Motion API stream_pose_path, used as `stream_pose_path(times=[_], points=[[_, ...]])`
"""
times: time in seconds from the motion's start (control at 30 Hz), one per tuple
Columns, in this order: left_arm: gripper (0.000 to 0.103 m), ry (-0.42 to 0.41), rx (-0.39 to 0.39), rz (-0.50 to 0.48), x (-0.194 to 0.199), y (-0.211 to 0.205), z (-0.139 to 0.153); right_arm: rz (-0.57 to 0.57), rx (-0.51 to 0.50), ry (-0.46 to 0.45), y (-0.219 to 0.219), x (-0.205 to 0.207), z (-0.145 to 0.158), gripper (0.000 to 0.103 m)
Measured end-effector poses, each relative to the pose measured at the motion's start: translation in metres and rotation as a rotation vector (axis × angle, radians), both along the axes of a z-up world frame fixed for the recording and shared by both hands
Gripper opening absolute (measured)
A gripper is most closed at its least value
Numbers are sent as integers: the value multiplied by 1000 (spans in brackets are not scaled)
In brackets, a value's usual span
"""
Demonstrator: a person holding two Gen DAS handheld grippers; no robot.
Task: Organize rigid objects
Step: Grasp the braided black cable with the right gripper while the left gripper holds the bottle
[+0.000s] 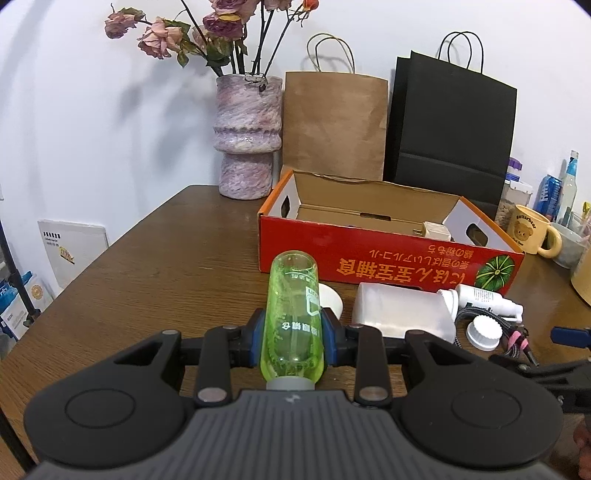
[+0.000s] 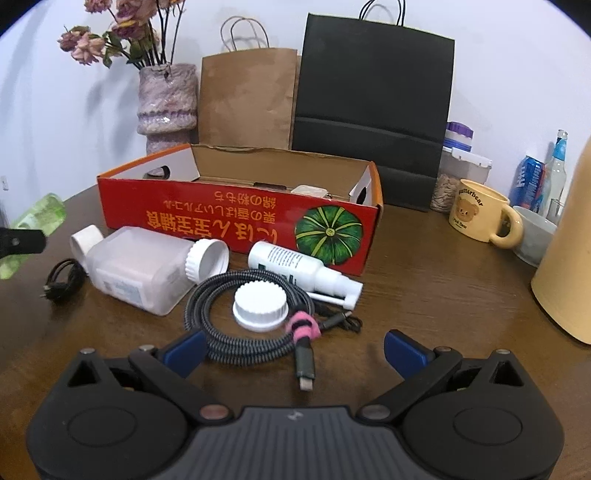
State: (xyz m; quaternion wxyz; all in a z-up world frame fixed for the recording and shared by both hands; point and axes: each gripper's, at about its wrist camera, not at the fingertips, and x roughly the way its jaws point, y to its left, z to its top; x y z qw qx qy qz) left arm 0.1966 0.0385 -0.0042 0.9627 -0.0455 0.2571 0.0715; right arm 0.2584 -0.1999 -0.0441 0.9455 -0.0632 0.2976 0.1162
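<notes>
Cardboard box (image 2: pixel 236 218), red with orange Japanese lettering and a pumpkin picture, sits open on the tabletop (image 1: pixel 155 266) with a small beige item (image 1: pixel 436 230) inside. Behind, the yellow mug (image 2: pixel 476 214) reads "Butterbear". My left fingers (image 1: pixel 332 332) clamp the green bottle (image 1: pixel 293 314); my right fingers (image 2: pixel 184 350) are spread wide over the braided cable (image 2: pixel 236 332), holding nothing.

Lighting's pretty even and bright, kinda cool white. Soft shadows of the dried flowers (image 1: pixel 207 29) fall on the wall (image 1: pixel 74 110) to their left. Heavy fisheye bending, dark corners. Slight softness overall; the table (image 2: pixel 424 295) has mild sheen, no harsh glare.
</notes>
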Motion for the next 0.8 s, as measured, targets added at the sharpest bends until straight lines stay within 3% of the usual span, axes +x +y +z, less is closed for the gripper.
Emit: stream_pose_path(times=[0.17,0.43,0.57,0.73,0.8], points=[[32,-8,-2,-8,-2,-1,2,45,46,6,5,12,4,103],[32,1,-2,-10,-3,-1,1,100,34,21,26,28,4,103],[32,-6,-1,-14,-4,-1,2,99,-22,64,36,37,-6,103],[32,1,-1,-11,-3,-1,0,99,15,77,30,41,-7,103],[32,2,0,-10,-3,-1,0,106,34,71,27,36,-6,92]])
